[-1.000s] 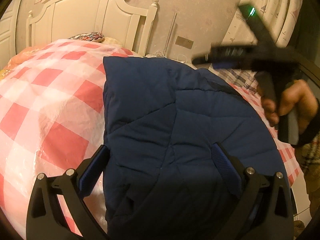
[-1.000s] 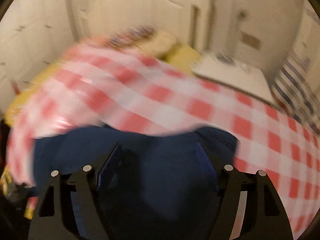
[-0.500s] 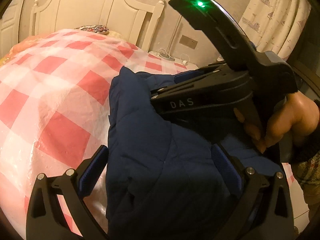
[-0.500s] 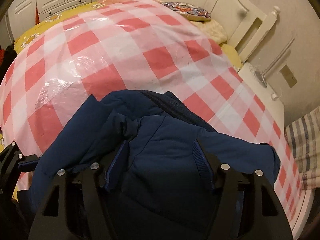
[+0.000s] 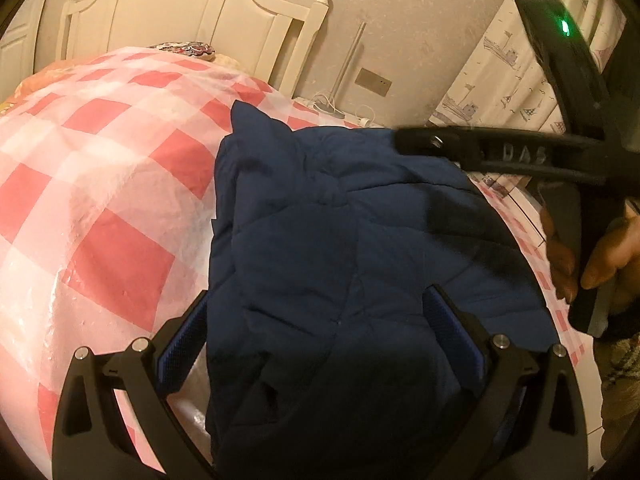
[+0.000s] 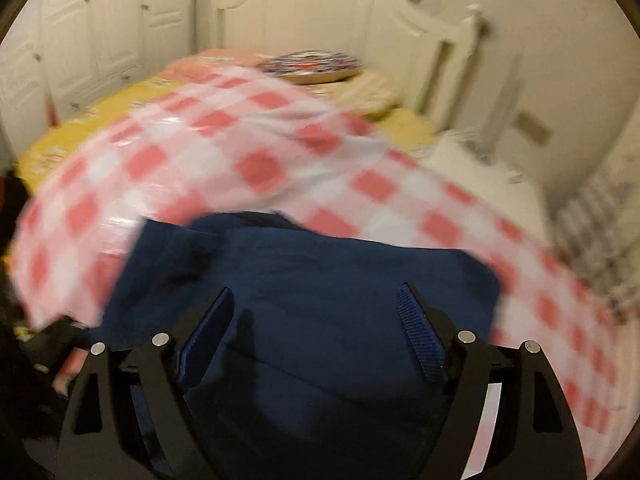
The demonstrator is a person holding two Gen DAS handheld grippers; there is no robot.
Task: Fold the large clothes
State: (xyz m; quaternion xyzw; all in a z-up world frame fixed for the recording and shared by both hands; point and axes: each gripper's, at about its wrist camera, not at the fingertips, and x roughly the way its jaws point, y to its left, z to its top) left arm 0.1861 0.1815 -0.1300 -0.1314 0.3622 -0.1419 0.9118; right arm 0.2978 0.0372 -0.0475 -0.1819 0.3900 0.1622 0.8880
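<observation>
the navy quilted jacket [image 5: 340, 264] lies in a bulky, partly folded heap on the bed's pink-checked plastic cover [image 5: 100, 184], near the bed's side edge. the left tongs [image 5: 320, 340] stand spread wide around the near part of the jacket; their pads do not seem to press the cloth, so they read as released, though the fabric hides the contact.

the right tongs [image 6: 316, 332] have just been opening, with jacket cloth below and between the fingers and nothing gripped; the right-wrist view is smeared, so this is a best reading.

risks, as a judgement: the padded layers may spring back and undo the fold now that neither pair pins them. the slick cover could let the heap slide toward the bed edge. a shallow pinch might catch only the top layer and drag the fold crooked.
</observation>
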